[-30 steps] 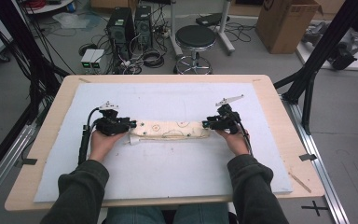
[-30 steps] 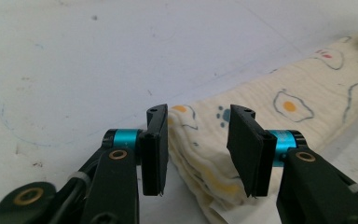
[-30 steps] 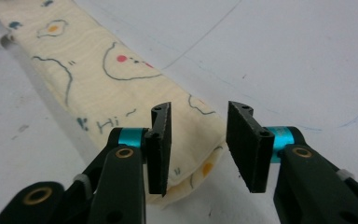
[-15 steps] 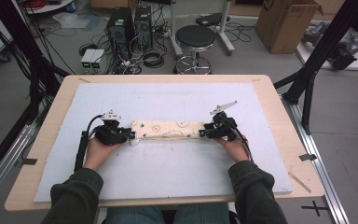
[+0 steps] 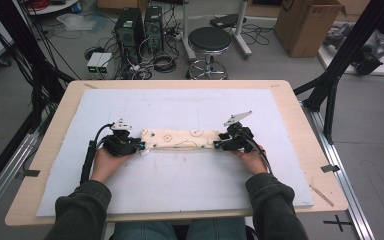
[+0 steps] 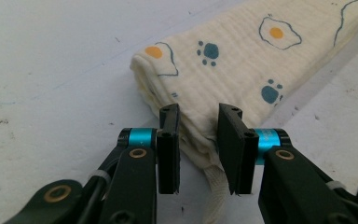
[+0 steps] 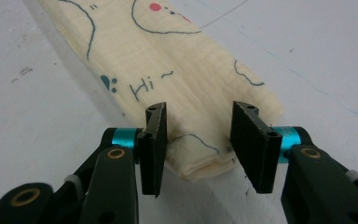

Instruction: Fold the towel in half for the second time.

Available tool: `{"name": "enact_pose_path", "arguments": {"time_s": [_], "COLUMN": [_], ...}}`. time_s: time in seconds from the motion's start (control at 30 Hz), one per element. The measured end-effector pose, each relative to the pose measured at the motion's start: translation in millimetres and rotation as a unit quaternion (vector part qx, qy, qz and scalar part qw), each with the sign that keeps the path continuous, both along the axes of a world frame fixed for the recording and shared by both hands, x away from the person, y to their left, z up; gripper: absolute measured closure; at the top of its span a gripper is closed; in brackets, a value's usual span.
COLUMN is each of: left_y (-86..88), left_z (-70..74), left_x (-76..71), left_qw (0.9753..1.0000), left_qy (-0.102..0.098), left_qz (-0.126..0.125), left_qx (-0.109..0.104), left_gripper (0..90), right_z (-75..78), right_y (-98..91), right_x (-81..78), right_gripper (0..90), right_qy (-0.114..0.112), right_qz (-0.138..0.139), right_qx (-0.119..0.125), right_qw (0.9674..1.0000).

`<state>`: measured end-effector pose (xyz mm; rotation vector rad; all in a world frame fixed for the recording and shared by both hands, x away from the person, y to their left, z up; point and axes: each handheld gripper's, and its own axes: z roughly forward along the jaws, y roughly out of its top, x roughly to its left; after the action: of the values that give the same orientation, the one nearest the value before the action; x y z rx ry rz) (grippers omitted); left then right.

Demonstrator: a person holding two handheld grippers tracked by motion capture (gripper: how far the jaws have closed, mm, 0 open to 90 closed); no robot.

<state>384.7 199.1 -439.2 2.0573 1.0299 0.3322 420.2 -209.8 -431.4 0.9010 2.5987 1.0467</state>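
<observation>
A long, folded cream cloth (image 5: 180, 139) printed with fried eggs and paw marks lies across the middle of the white mat (image 5: 180, 105). My left gripper (image 5: 141, 146) is at the cloth's left end. Its jaws have just been closing, and in the left gripper view (image 6: 199, 116) the cloth (image 6: 242, 56) is bunched between the pads. My right gripper (image 5: 217, 145) is at the right end. Its jaws have just been opening a little, but in the right gripper view (image 7: 198, 114) the cloth's end (image 7: 168, 60) still sits squeezed between the pads.
The mat lies on a wooden table (image 5: 310, 125). On the floor beyond the far edge are a black stool (image 5: 209, 42), computer towers (image 5: 140, 25), cables and a cardboard box (image 5: 307, 22). Black frame posts (image 5: 330, 85) flank the table.
Both hands and the cloth have shifted slightly toward the table's near edge. The left gripper's jaws have narrowed onto the cloth's left end.
</observation>
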Motion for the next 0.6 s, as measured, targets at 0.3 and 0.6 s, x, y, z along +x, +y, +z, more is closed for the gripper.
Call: {"name": "enact_pose_path", "arguments": {"time_s": [0.3,0.6], "left_y": [0.0,5.1], "left_z": [0.4,10.8], "left_x": [0.0,-4.5], "left_qw": [1.0,0.9992], "left_qy": [0.0,-0.015], "left_qz": [0.003,0.005], "left_qx": [0.001,-0.037], "left_gripper": [68.1,61.8], "right_z": [-0.6,1.6], "right_y": [0.1,-0.1], "right_x": [0.5,0.6], "right_gripper": [55.8,51.0], "right_qy": [-0.001,0.009], "right_qz": [0.0,-0.01], "right_qx": [0.001,0.015], "right_qw": [1.0,0.9998]}}
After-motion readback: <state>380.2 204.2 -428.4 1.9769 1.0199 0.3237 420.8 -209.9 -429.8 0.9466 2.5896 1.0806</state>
